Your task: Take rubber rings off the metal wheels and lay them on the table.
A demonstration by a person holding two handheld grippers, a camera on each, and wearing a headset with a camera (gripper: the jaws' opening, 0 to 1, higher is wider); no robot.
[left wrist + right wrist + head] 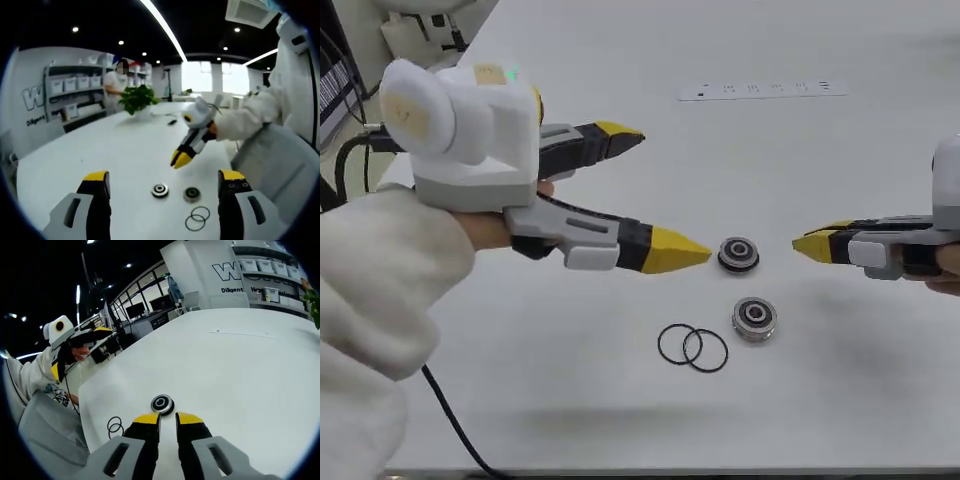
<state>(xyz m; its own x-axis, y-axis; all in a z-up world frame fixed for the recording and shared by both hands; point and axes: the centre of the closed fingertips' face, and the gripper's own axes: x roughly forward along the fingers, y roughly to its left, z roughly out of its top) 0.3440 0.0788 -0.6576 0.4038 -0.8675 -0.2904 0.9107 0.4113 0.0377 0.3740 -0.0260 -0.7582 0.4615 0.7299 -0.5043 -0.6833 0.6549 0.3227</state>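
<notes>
A wide white table [620, 120] with a smooth, plain top. Near its middle lie two small round metal wheels [738, 253] [754, 318], flat on their sides, near each other but apart. Just beside the nearer wheel, two thin black rubber rings [692, 347] lie flat on the surface and overlap each other. Toward the far side lies a long, flat white power strip [762, 90]. In the left gripper view, a leafy green potted plant [137, 100] stands at the table's distant end.

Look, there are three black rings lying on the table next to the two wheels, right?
Not quite. Two black rings, not three, lie on the table next to the two wheels. The head view shows them overlapping.
</notes>
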